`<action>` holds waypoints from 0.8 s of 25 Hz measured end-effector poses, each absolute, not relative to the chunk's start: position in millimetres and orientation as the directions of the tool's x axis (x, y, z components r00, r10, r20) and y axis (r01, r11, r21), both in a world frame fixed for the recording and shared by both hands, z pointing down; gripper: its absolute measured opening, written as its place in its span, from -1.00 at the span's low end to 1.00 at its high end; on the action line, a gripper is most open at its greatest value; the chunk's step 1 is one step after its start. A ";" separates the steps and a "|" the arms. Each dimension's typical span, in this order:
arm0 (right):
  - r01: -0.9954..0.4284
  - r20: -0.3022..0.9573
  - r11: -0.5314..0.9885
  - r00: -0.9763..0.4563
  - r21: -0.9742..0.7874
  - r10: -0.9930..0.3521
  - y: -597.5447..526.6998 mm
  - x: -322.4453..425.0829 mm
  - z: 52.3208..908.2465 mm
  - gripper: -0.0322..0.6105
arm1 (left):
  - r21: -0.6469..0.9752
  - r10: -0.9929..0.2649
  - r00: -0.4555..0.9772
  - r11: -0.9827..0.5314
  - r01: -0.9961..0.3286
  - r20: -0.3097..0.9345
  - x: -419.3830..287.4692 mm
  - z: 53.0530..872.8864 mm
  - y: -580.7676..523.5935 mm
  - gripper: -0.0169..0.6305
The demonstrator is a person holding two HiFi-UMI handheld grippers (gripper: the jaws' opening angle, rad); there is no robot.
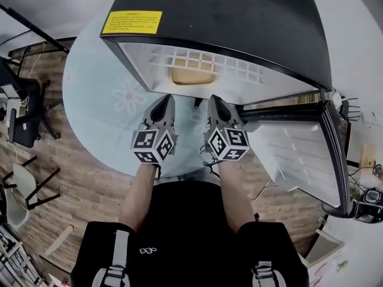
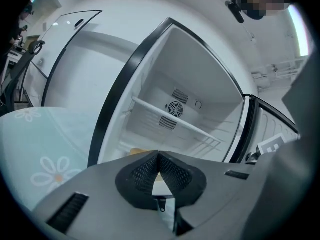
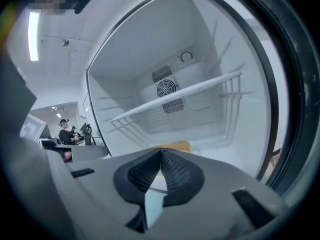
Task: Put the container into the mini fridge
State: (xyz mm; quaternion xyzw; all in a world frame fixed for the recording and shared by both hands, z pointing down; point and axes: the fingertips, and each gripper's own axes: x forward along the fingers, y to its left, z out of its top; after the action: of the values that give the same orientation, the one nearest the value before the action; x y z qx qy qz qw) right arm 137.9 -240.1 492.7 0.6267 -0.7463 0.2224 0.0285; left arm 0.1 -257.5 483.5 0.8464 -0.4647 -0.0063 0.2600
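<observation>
**Container sat inside the open fridge; both grippers empty**

The container [image 1: 191, 75] lay on the floor of the mini fridge [image 1: 227, 17], under the wire shelf [image 1: 197, 57] and towards the back. The door [image 1: 299, 154] stood wide open to the person's right. By that lie, the placing looked done.

The left gripper [image 1: 161, 103] and right gripper [image 1: 216, 103] hovered side by side just outside the opening, above the table [image 1: 99, 94]. Each had its jaws pressed together at the tips, with nothing between them.

The container was probably light, stiff plastic, tan and low-sided. If it needed shifting, a pinch across one side wall or the rim would likely serve best, since smooth plastic may slip under a shallow hold.

Little of it showed. The shelf's grid crossed it in the head view. In the left gripper view only a yellowish sliver [image 2: 139, 151] cleared the gripper's body, and in the right gripper view only a tan edge [image 3: 175, 145]. Whether it had a lid, or held anything, could not be told.
</observation>
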 end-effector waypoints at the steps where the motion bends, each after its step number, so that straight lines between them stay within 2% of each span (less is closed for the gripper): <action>1: -0.948 0.310 0.123 -0.217 -0.295 -0.926 -237.1 134.5 487.3 -0.88 | 0.441 -0.791 0.571 -0.441 -0.782 0.219 -1.3 477.4 -253.2 -0.92; 11: -0.949 0.181 0.202 -0.249 -0.244 -0.952 -198.8 98.9 421.0 -0.89 | 0.418 -0.797 0.590 -0.497 -0.761 0.125 -23.2 417.9 -220.1 -0.92; 20: -0.972 0.098 0.181 -0.197 -0.149 -0.976 -162.1 76.7 376.9 -0.89 | 0.266 -0.797 0.600 -0.566 -0.780 0.066 -28.0 372.3 -192.9 -0.92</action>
State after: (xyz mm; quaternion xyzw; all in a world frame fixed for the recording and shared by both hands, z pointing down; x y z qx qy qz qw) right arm 76.7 -162.1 376.9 0.6336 -0.7685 0.0887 -0.0097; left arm -28.0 -192.9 372.3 0.8843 -0.4459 -0.0307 0.1349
